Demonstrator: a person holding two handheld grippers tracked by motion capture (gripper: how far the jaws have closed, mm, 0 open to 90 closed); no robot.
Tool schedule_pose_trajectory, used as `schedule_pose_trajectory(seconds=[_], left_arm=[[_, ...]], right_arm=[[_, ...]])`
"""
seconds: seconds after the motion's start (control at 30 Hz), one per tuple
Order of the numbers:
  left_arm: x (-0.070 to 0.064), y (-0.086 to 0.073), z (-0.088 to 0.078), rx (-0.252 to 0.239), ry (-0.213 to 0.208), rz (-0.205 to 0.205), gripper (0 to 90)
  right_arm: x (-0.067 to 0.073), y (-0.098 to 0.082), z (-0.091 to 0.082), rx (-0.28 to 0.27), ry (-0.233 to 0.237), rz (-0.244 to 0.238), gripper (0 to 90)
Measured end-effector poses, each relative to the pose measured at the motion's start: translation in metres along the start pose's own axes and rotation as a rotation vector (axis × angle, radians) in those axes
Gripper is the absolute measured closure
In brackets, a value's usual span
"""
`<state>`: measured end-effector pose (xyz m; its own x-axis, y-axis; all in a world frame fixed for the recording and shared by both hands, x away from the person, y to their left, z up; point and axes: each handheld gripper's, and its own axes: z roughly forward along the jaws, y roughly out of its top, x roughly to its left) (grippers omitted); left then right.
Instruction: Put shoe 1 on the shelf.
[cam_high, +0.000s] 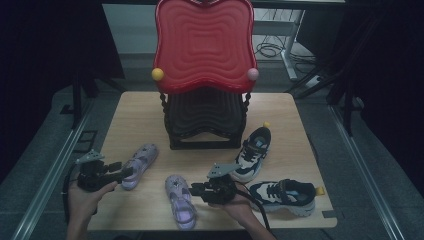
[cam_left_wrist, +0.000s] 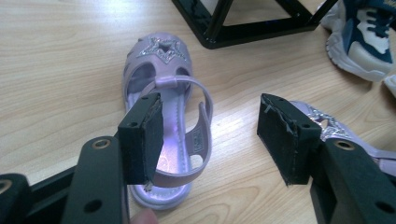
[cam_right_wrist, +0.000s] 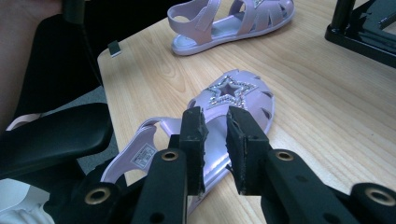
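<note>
Two lilac sandals are lying apart on the table (cam_high: 145, 107), neither yet lifted: the left gripper (cam_high: 125, 172), jaws spread wide and empty, is hovering at the far sandal (cam_high: 140, 165), the right gripper's (cam_high: 192, 190) narrowly parted jaws over the near sandal (cam_high: 181, 201).

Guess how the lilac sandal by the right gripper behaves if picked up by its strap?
The lilac sandal looks like moulded jelly plastic with cut-outs, so probably light. Its thin ankle strap likely flexes, letting the sole dangle and swing. The glossy surface may slip between the right gripper pads; it lies flat, so it is unlikely to roll.
</note>
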<state>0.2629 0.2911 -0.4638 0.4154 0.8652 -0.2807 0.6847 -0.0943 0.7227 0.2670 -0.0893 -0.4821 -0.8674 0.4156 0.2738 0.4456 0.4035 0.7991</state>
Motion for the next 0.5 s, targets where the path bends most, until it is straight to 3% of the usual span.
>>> schedule_pose_trajectory(seconds=[0.2,0.37,0.5], left_arm=[[0.005,-0.003,0.006,0.011,0.027,-0.014,42.2],[-0.004,-0.003,0.021,0.046,0.010,0.022,43.0],[-0.009,-0.002,0.032,0.074,0.024,0.045,43.8]], right_arm=[[0.002,-0.002,-0.001,0.004,-0.002,-0.001,72.3],[0.007,-0.002,-0.001,-0.002,0.012,-0.001,71.5],[0.012,-0.002,0.001,-0.001,0.027,-0.004,70.7]])
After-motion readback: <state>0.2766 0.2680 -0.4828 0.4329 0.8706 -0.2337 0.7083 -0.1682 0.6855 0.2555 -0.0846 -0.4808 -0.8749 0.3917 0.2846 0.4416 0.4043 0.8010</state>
